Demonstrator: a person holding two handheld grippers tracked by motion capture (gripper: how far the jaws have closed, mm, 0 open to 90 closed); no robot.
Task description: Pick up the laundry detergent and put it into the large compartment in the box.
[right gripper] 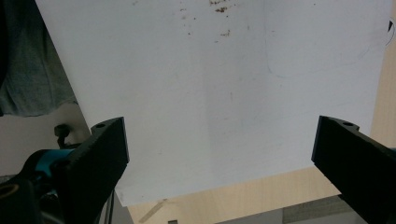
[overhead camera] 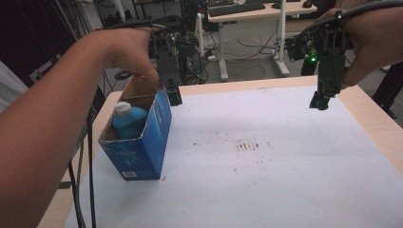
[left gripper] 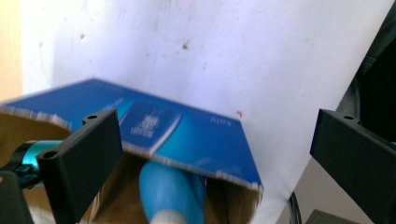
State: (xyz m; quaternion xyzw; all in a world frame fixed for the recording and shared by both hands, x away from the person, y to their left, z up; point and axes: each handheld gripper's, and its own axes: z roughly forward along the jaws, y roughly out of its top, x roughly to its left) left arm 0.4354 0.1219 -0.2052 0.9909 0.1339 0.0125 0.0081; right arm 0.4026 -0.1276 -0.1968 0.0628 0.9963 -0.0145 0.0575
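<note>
While blue box [overhead camera: 139,142] is standing open-topped near left edge of desk [overhead camera: 285,180], we are seeing blue bottle [overhead camera: 129,121] with white cap resting inside it. We are watching left gripper [overhead camera: 174,96] hovering just beside box's far corner, jaws spread wide, nothing pinched between them. In left gripper view, box rim [left gripper: 187,140] and bottle [left gripper: 170,193] are lying below jaws. We are noting right gripper [overhead camera: 321,101] hanging above far right of white sheet, well apart from box, jaws spread, gripping nothing.

desk [overhead camera: 247,12] at back | cables [overhead camera: 247,45] on floor | dim room
</note>
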